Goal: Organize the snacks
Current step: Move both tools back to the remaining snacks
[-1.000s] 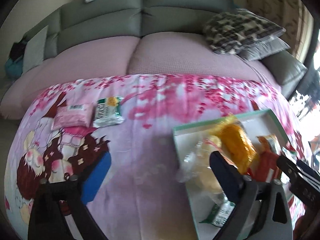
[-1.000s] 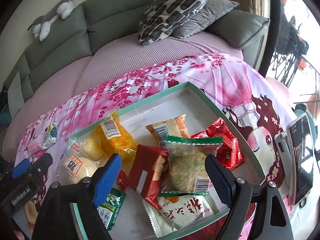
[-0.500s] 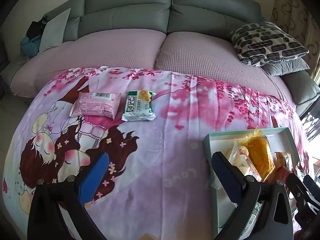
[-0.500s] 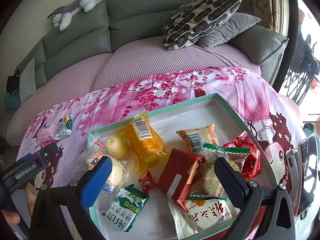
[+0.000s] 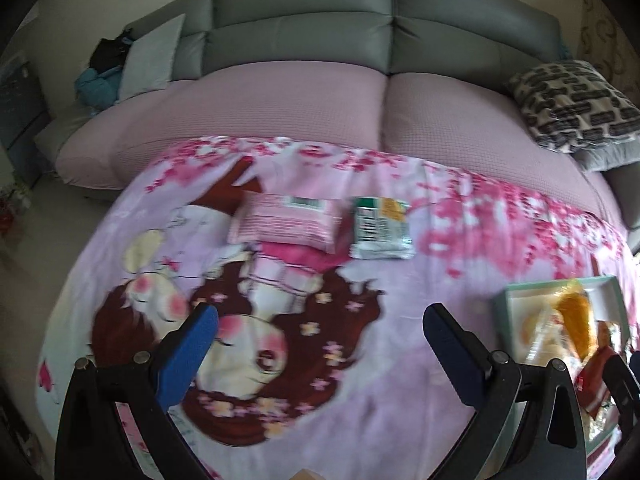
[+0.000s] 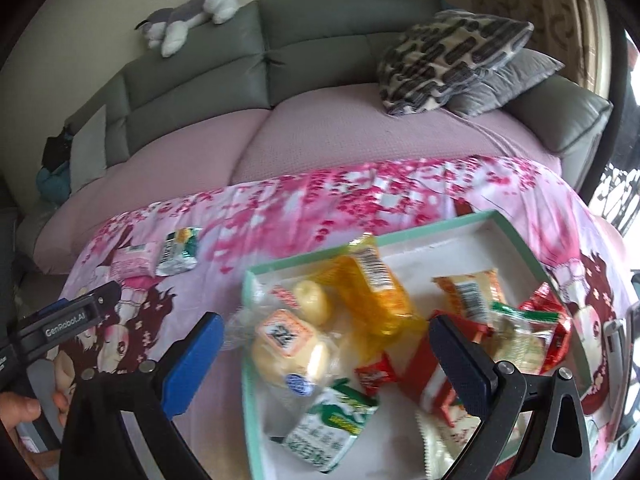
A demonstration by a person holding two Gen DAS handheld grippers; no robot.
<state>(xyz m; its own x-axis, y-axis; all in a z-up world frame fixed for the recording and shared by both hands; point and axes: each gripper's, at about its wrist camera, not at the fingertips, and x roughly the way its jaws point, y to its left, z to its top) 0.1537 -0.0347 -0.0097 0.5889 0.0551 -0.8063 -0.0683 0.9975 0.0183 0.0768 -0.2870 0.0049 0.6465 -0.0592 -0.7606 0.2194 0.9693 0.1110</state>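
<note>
Snack-filled teal tray (image 6: 516, 236) on the pink cartoon blanket (image 5: 400, 360), pink packet (image 5: 286, 226) and green packet (image 5: 380, 228) side by side well left of tray, right gripper (image 6: 324, 360) over tray with jaws apart and empty, left gripper (image 5: 320, 344) left of tray with jaws apart and empty, grey sofa (image 5: 304, 36) beyond tray

The left wrist camera looks forward and down between its spread fingers across the pink cartoon blanket (image 5: 360, 360) toward the grey sofa (image 5: 304, 32), the teal tray (image 5: 616, 292) at its right edge. The right wrist camera sits close above that tray (image 6: 516, 240), facing the same sofa (image 6: 320, 48). Both see the pink packet (image 5: 286, 222) (image 6: 132, 260) and green packet (image 5: 380, 224) (image 6: 178, 250).
</note>
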